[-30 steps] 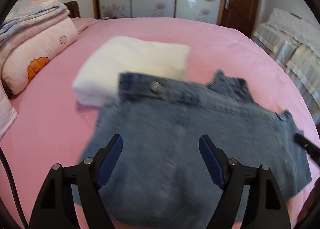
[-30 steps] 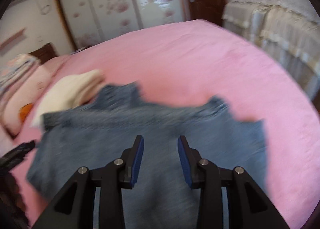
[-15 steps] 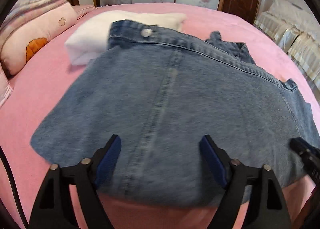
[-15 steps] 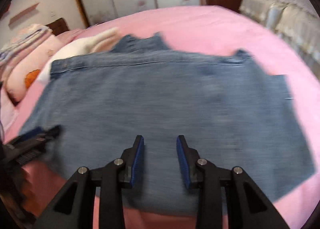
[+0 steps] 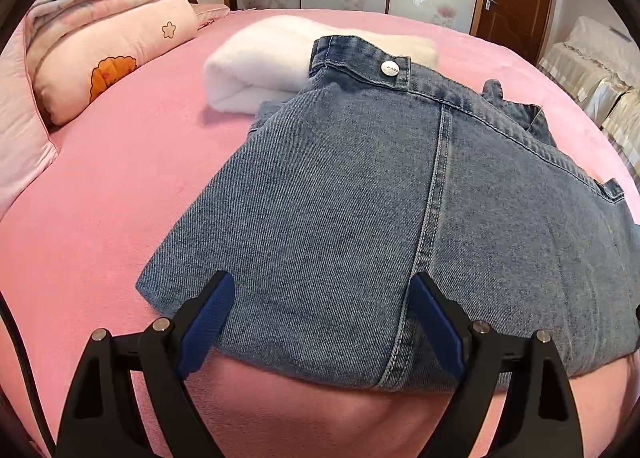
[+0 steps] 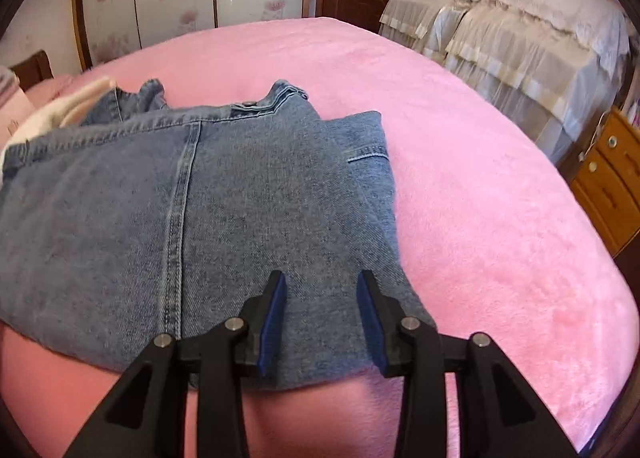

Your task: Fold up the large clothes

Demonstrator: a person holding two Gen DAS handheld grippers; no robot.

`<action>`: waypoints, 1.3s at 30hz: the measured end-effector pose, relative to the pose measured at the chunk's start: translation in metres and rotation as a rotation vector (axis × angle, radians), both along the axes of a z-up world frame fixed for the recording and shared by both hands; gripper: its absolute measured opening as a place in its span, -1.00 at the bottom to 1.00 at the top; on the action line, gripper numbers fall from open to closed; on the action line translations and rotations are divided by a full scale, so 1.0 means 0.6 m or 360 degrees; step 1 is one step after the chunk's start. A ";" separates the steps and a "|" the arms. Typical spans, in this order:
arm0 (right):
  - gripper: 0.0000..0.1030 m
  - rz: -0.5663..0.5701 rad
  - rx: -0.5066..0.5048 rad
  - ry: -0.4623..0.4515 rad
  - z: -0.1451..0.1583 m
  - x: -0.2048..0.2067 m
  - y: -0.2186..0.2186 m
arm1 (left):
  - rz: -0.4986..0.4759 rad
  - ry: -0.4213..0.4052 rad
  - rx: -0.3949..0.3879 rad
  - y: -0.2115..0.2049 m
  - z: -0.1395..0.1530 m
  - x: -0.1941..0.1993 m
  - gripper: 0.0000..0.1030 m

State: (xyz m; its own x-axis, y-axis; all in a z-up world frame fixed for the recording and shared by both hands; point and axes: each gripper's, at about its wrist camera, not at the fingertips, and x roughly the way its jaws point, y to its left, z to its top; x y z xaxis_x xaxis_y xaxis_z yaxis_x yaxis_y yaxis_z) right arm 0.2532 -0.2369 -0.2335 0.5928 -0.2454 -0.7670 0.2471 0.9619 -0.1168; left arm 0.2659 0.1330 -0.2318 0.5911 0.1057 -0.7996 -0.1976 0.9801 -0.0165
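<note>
Folded denim jeans (image 5: 400,210) lie on the pink bed (image 5: 132,178), both grippers poised at the near edge.

The left gripper (image 5: 320,322) gapes wide and the right gripper (image 6: 322,318) is partly open, each holding nothing, their blue pads over the cloth's near fold. The jeans' waistband end rests on a folded white blanket (image 5: 260,62); pillows (image 5: 108,54) lie at far left.

I see rough blue denim jeans (image 5: 360,198) with a shiny metal button (image 5: 390,68). The pink bed (image 6: 500,218) looks soft and fuzzy. A fluffy white towel (image 5: 260,58). My fingers (image 5: 206,322) look like matt black plastic.
</note>
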 end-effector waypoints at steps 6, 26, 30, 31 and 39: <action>-0.10 -0.0025 -0.0016 0.0004 0.009 -0.003 0.017 | 0.0005 0.0026 -0.0007 0.000 0.014 -0.008 0.71; -0.09 0.0091 0.0121 -0.0240 0.203 -0.113 0.101 | -0.0120 -0.0063 0.0013 -0.069 0.213 -0.136 0.71; -0.09 0.0157 0.0132 -0.0302 0.236 -0.135 0.126 | -0.0195 -0.0083 -0.0014 -0.091 0.238 -0.162 0.71; -0.09 0.0180 0.0135 -0.0317 0.244 -0.139 0.134 | -0.0218 -0.0082 -0.0052 -0.095 0.242 -0.169 0.71; -0.09 0.0374 0.0091 -0.0425 0.271 -0.179 0.210 | -0.0313 -0.0038 -0.0263 -0.108 0.232 -0.204 0.71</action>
State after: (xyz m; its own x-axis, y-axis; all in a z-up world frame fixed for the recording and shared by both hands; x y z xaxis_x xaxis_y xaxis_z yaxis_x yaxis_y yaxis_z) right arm 0.1455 -0.1107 -0.0710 0.8095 -0.0399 -0.5857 0.0331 0.9992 -0.0224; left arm 0.1434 0.0682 -0.0929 0.6063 -0.1442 -0.7820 -0.0010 0.9833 -0.1821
